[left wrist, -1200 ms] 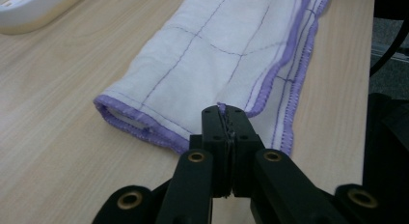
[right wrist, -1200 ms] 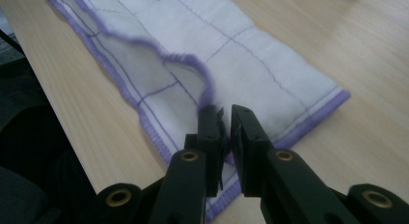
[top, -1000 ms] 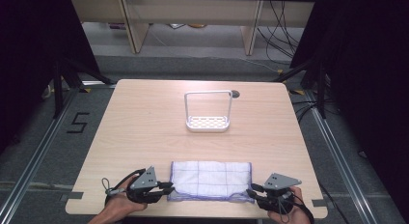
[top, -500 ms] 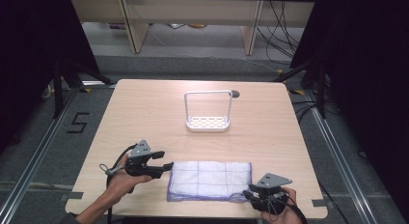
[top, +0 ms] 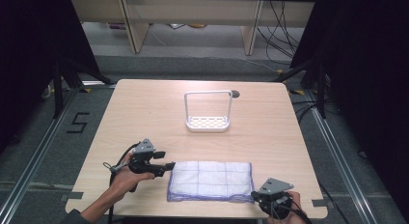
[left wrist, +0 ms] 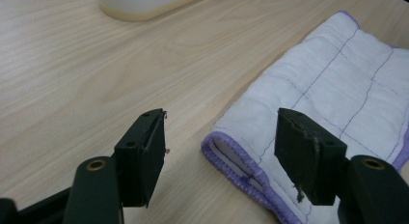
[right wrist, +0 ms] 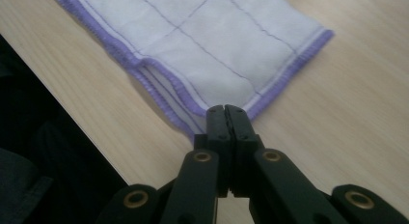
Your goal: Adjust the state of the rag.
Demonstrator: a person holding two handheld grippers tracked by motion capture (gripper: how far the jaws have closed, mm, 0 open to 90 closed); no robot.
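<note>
Since a second ago the left hand-held gripper (top: 166, 167) has let go of the folded cloth (top: 211, 180) and drawn back, its jaws just opened, nothing between them. The right hand-held gripper (right wrist: 225, 109) has just closed at the cloth's near right corner. The cloth lies flat at the table's (top: 144, 108) near edge.

Even overhead light on the table (top: 144, 113), dark surroundings, soft shadows, close tongs perhaps slightly blurred

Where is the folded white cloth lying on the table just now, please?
In the high view the cloth lies flat near the table's front edge, between the left hand-held gripper and the right hand-held gripper, with the white rack behind it.
</note>
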